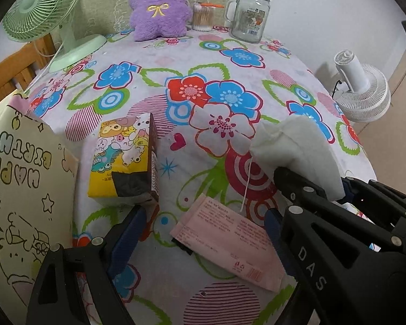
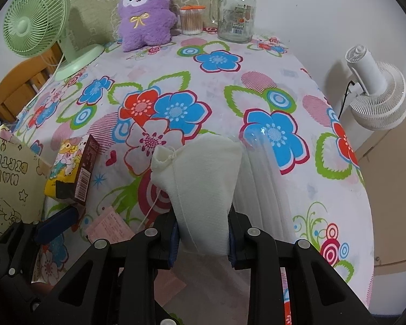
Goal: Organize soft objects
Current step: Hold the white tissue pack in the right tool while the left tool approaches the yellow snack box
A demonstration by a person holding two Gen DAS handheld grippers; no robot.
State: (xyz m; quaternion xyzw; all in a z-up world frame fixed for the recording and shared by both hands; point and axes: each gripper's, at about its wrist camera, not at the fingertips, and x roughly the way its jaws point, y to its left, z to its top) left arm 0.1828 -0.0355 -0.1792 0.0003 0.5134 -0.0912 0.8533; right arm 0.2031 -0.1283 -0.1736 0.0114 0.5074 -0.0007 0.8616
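Right wrist view shows the right gripper pinching a white pad (folded, with a thin thread trailing from its knotted corner) above the flowered counter. In the left wrist view the left gripper stands spread wide over a pink packet lying flat on the counter, with nothing pressed between its pads and a cartoon-printed tissue pack just past its left finger. A purple plush toy sits upright at the far edge, between a green fan and a glass jar.
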